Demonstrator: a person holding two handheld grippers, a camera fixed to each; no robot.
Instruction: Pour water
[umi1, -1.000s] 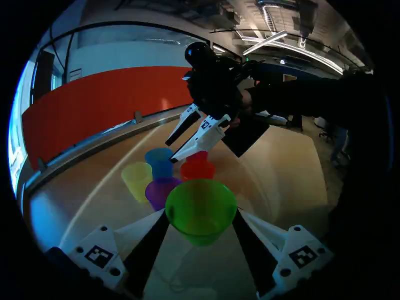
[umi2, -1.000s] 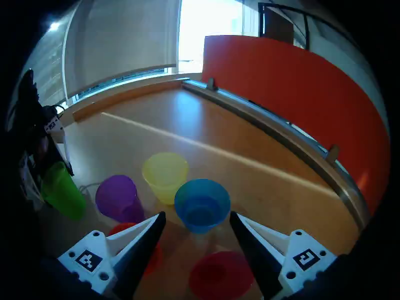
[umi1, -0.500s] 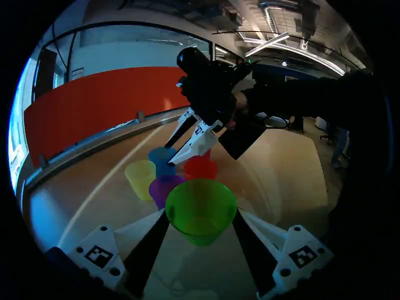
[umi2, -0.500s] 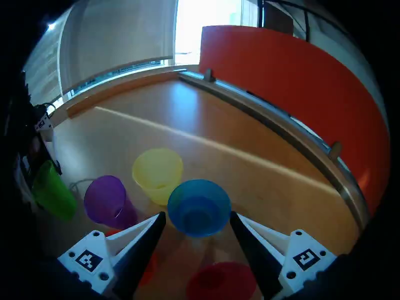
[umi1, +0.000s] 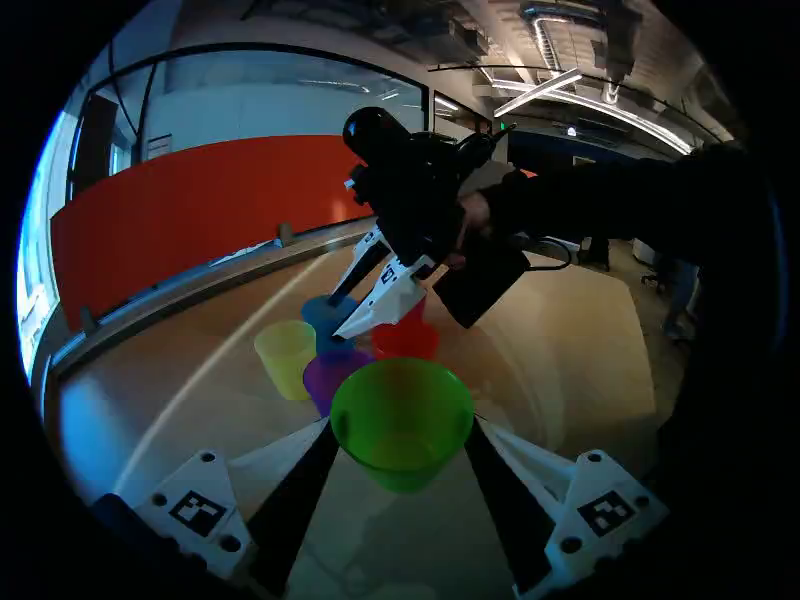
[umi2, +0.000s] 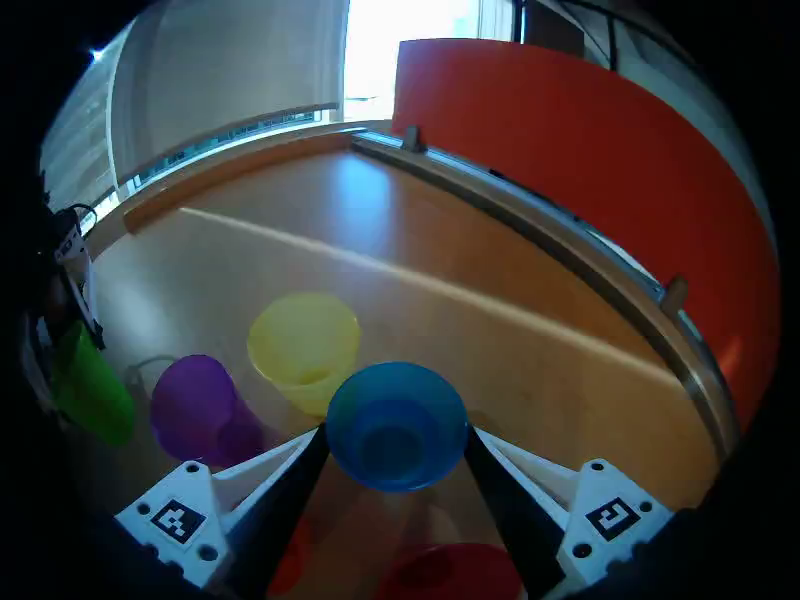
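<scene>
Wooden table (umi2: 420, 260): left claw (umi1: 400, 428) clamps green cup (umi1: 402, 405); right claw (umi2: 394, 433) straddles blue cup (umi2: 397, 420), contact unclear.

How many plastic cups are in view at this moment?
6: green cup in the left gripper; blue cup between the fingers of the right gripper; yellow cup and purple cup beside it; red cup near the bottom edge; second red cup partly hidden behind a finger.

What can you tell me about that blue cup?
The blue cup is a translucent plastic tumbler, tapering toward its base, standing upright and open-mouthed on the wooden table. It sits between the two fingers of the right gripper, close beside the yellow cup; whether the fingers press it is unclear.
</scene>
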